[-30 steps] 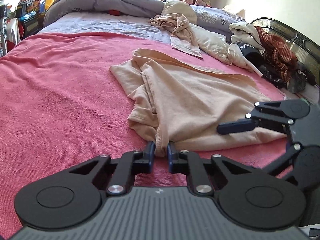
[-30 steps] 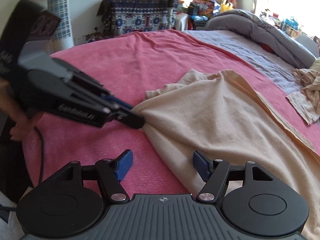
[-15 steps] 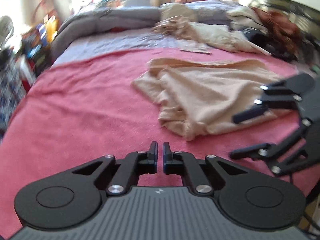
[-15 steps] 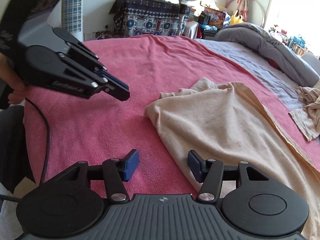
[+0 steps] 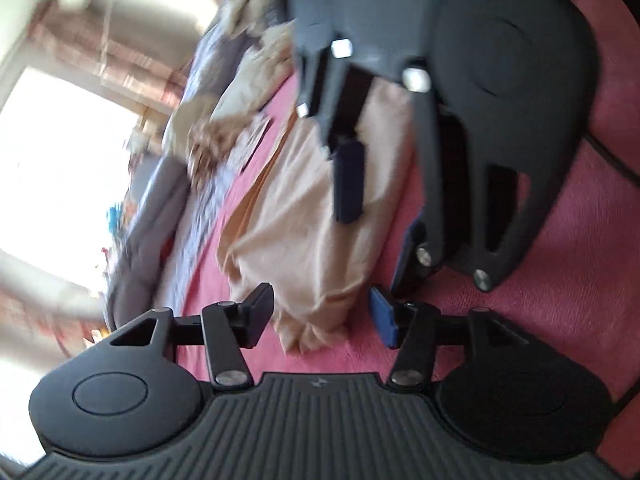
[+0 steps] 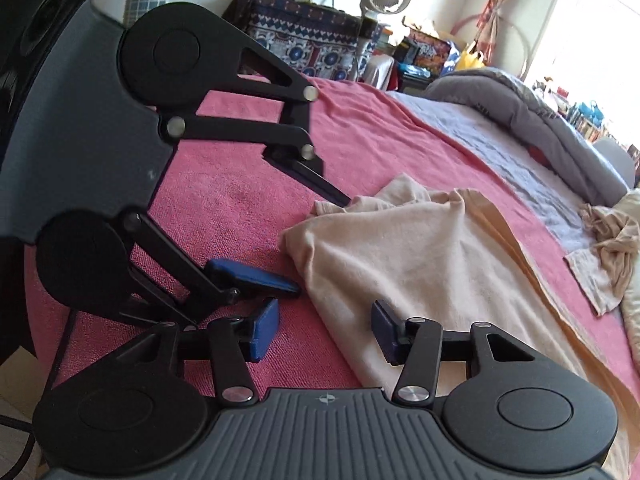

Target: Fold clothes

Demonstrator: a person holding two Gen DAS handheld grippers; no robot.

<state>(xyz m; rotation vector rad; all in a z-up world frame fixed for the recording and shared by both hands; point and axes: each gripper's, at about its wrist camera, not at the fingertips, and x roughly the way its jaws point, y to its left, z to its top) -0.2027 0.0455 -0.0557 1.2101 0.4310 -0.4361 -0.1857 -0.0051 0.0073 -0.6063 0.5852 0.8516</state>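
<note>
While the beige garment [image 6: 420,264] lies rumpled on the bed's pink cover [image 6: 224,200], both tongs stand apart, gripping nothing. The left tongs [image 5: 320,316], just widened, straddle its corner; the right tongs [image 6: 324,330] bracket its near edge, likely to grab

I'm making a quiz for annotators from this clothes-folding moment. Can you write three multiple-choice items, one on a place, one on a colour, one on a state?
1. Where does the peach garment lie?
A. on the pink blanket
B. on the floor
C. over a chair

2. What colour are the pads of the right hand-held gripper?
A. red
B. blue
C. white

3. How does the left hand-held gripper stand?
A. shut on the garment
B. shut on nothing
C. open, nothing pinched

Key:
1 A, the cloth is spread on the pink blanket covering the bed.
2 B, both pads show blue.
3 C, its jaws have just been opening and stand apart at the garment's edge, without pressing it.
</note>
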